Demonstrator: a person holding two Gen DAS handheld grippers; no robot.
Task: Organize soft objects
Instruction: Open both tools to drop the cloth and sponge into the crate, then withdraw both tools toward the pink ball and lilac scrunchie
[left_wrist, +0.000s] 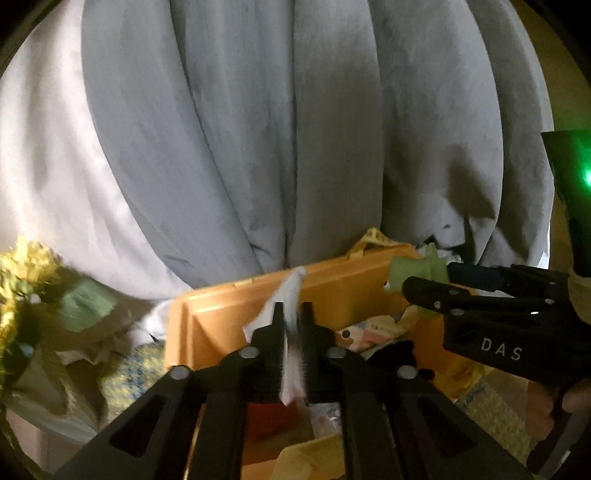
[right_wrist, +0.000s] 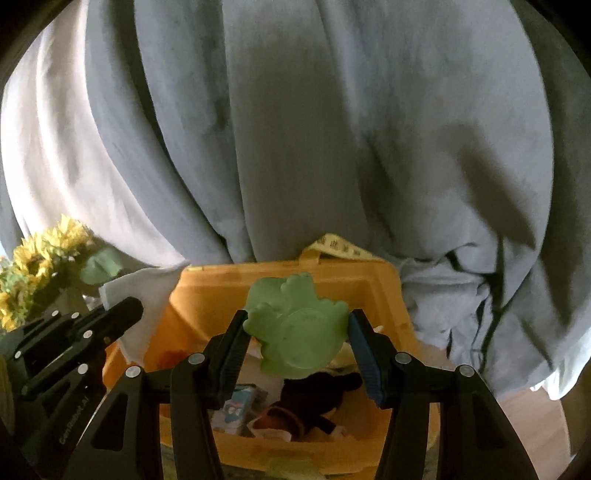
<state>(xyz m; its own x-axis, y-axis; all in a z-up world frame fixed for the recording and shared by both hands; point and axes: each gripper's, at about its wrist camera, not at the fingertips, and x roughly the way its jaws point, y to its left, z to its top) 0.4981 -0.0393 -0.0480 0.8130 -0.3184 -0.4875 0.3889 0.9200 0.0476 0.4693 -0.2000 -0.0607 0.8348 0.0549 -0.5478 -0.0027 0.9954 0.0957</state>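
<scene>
The yellow flowers (left_wrist: 22, 273) at the left edge of the left wrist view are smeared by blur and cut off. The contents of the orange bin (right_wrist: 380, 291) are largely hidden behind the green toy (right_wrist: 295, 332); a dark plush (right_wrist: 317, 391) cannot be identified.

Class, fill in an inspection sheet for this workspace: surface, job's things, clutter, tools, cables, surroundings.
Surface: light wood, mostly hidden.
Job's things: orange bin holding a dark plush and patterned fabric; green soft toy and white cloth held above it.
Clutter: yellow artificial flowers left of the bin.
Tools: left tool shut on the white cloth; right tool shut on the green soft toy.
Cables: nothing seen.
Surroundings: grey-blue curtain behind the bin.
</scene>
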